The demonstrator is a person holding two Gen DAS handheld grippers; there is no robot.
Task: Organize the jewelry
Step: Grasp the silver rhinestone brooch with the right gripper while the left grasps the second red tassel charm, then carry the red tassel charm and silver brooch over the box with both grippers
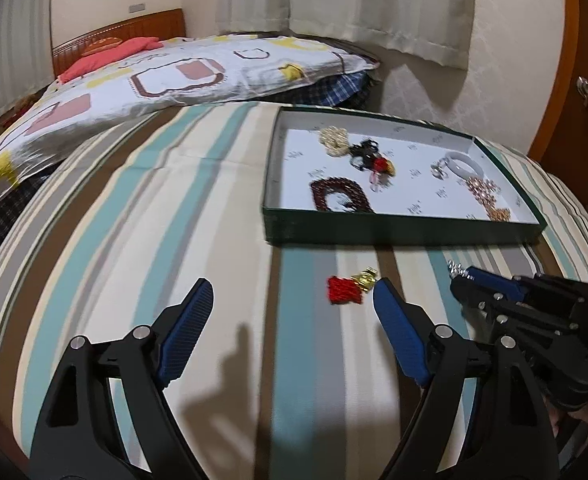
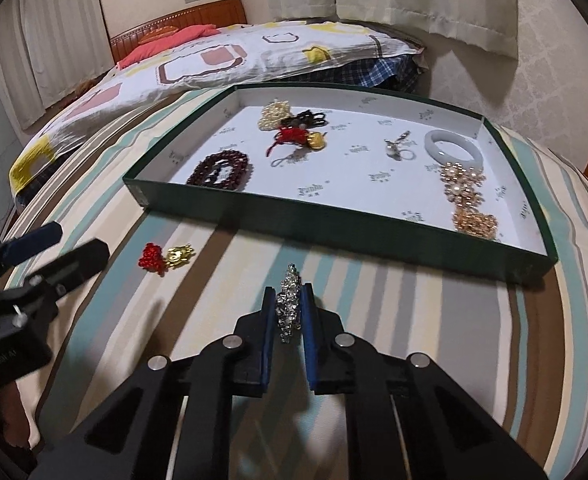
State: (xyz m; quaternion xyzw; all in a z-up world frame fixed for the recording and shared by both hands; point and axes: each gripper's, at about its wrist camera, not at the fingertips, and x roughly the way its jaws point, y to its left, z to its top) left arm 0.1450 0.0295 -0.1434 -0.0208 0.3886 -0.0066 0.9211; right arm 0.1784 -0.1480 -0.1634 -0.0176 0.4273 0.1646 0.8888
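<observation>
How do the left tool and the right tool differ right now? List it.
The left tool is open with nothing between its pads; the right tool is shut on the silver crystal piece. The left tool hovers beside the red and gold charm; the right tool sits further from it. Both have blue pads and point toward the green tray.

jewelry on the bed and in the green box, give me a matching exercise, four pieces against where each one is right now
Things:
1. silver rhinestone piece
2. red and gold charm
3. white bangle
4. dark red bead bracelet

Places:
A. on the striped bedcover, near the open left tongs
B. in the box, near left corner
C. clamped in the right tongs
D. in the box, far right

Pairs: 1-C, 2-A, 3-D, 4-B
</observation>
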